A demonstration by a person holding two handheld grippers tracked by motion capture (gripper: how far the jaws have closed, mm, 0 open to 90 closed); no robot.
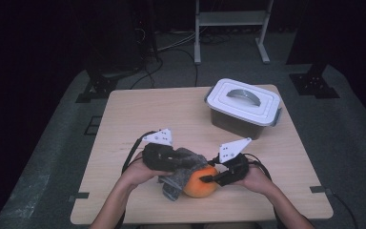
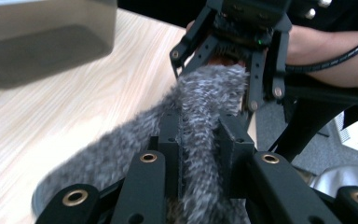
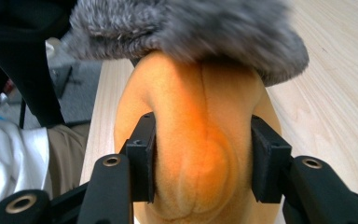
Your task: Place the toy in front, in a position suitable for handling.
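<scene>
An orange plush ball (image 1: pixel 199 187) lies near the table's front edge, with a grey furry cloth (image 1: pixel 174 183) draped over its left side. My left gripper (image 1: pixel 183 164) is shut on the cloth; in the left gripper view the fur (image 2: pixel 209 88) is pinched between the jaws (image 2: pixel 200 135) and stretches away from them. My right gripper (image 1: pixel 209 179) comes in from the right and is shut on the ball. Its pads dent the soft orange surface (image 3: pixel 200 102) on both sides (image 3: pixel 203 154), and the cloth (image 3: pixel 186 23) lies over the ball's far top.
A grey box with a white handled lid (image 1: pixel 243 100) stands at the back right of the wooden table (image 1: pixel 147 114), blurred in the left gripper view (image 2: pixel 42 42). A person's hands hold both grippers at the front edge.
</scene>
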